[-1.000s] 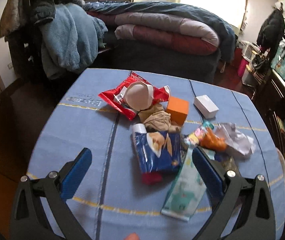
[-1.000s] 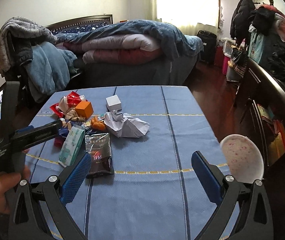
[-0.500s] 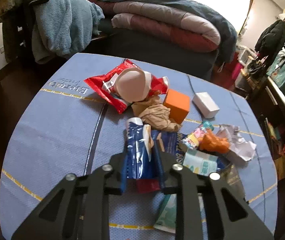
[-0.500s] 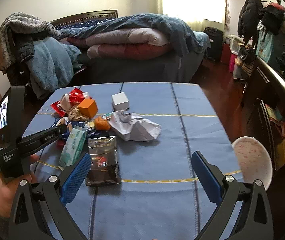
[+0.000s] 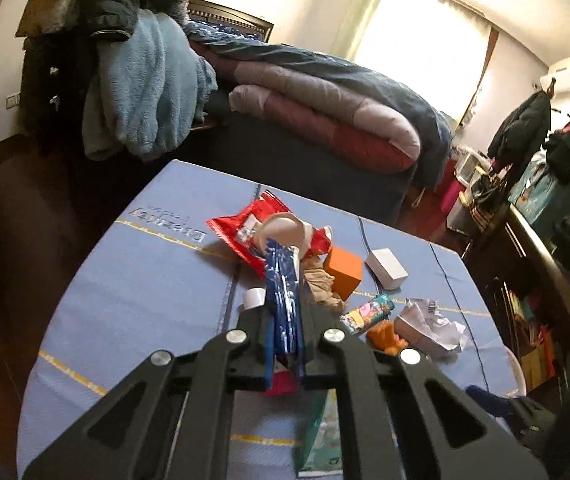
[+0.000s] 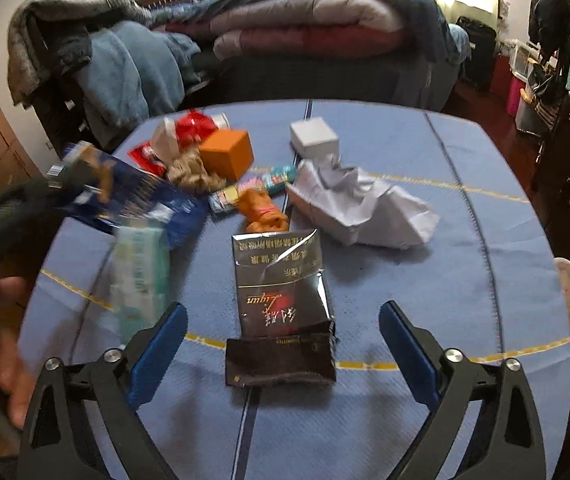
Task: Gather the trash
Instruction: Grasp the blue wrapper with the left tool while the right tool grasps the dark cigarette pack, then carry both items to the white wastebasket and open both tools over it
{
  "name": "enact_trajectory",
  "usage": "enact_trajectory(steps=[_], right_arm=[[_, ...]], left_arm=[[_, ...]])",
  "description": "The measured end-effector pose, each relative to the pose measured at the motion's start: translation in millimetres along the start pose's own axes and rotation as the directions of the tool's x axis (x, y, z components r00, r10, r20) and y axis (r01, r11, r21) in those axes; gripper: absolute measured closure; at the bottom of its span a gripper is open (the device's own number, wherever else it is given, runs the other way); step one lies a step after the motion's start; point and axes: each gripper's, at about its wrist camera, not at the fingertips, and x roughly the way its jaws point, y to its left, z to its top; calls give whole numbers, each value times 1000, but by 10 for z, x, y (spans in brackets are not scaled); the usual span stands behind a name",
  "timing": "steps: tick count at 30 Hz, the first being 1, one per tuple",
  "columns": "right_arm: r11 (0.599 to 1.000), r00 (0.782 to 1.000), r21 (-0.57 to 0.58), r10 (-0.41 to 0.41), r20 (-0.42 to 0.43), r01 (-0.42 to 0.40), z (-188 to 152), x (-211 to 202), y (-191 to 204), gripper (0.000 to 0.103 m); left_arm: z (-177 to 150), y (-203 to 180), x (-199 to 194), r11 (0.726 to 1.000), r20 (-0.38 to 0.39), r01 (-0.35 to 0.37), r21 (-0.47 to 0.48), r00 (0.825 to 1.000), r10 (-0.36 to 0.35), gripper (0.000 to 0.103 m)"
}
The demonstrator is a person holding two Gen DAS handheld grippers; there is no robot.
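Between the pressed-together fingers of the left hand-held gripper (image 5: 285,344), a blue snack wrapper (image 5: 283,300) sits pinched above the surface (image 5: 145,288); the right hand-held gripper (image 6: 281,344) hangs spread around a dark packet (image 6: 281,308).

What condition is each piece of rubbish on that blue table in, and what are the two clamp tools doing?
Left gripper: fingers shut on the blue snack wrapper.
Blue snack wrapper: pinched, lifted off the table.
Right gripper: fingers open, holding nothing.
Dark foil cigarette pack: torn open, lying flat.
White paper sheet: crumpled.
Orange cardboard box: closed, resting.
White cardboard box: closed, resting.
Red foil wrapper: opened, lying under a cup.
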Motion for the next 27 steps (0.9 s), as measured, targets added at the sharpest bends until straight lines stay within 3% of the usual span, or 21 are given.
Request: enact_trajectory(steps=[2, 4, 5, 6, 15, 20, 27], right_arm=[[1000, 1000, -6, -11, -20, 11, 6, 85, 12, 12], [1000, 999, -11, -18, -32, 18, 5, 139, 27, 21], [1000, 999, -15, -18, -41, 18, 0, 161, 35, 31], [999, 999, -30, -34, -31, 33, -2, 154, 57, 48], [998, 998, 16, 61, -1, -61, -91, -168, -140, 50], [995, 996, 69, 74, 40, -77, -176, -461, -390, 50], [989, 993, 148, -4, 121, -14, -310, -941, -911, 50]], left_arm=[[2, 83, -65, 999, 0, 30, -20, 1000, -30, 94], [-5, 163, -118, 996, 0, 73, -49, 997, -73, 94], [-15, 208, -133, 995, 1, 85, -55, 996, -85, 94], [-19, 247, -142, 994, 1, 92, -61, 996, -92, 94], [-8, 233, -337, 990, 17, 124, -60, 992, -123, 93], [-13, -233, -535, 986, 47, 165, 35, 985, -166, 92], [-68, -1107, -603, 947, 35, 281, 158, 956, -290, 90]])
